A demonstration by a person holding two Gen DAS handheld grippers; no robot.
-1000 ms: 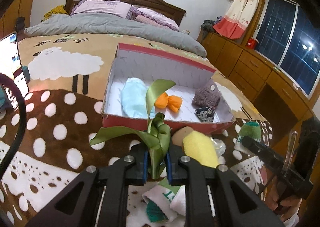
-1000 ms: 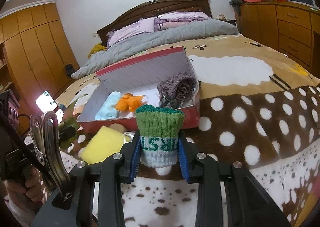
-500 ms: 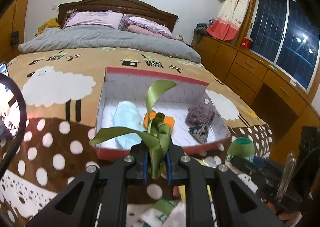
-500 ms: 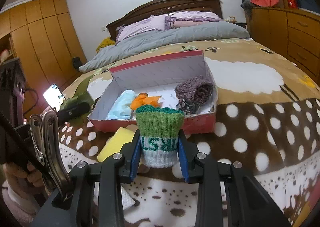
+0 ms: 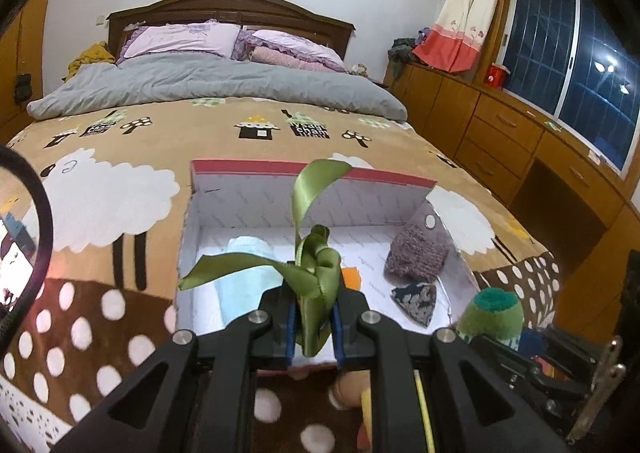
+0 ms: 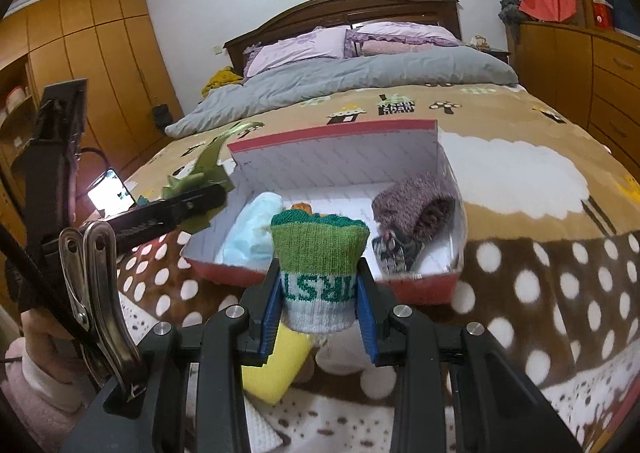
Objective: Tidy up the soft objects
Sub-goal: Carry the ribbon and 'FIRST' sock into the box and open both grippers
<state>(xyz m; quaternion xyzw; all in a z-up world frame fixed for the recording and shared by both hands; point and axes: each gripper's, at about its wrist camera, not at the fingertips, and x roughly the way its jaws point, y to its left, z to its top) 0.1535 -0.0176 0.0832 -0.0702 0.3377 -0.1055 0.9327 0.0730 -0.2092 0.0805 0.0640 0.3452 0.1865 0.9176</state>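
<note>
Four soft items already lie in the box (image 5: 408, 181) at 12 o'clock; the left gripper (image 5: 313, 327) is clamped on a ribbon (image 5: 316, 273), the right gripper (image 6: 318, 317) on a sock (image 6: 318, 253), both undelivered, and a sponge (image 6: 276, 369) remains outside.

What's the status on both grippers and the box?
Left gripper shut on green ribbon. Right gripper shut on rolled green sock. Both short of the red box, open, partly filled. Nothing blocking the drop.

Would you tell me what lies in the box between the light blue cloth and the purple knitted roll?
An orange cloth lies on the box floor between the light blue cloth and the purple knitted roll, mostly hidden behind the held ribbon in the left wrist view.
</note>
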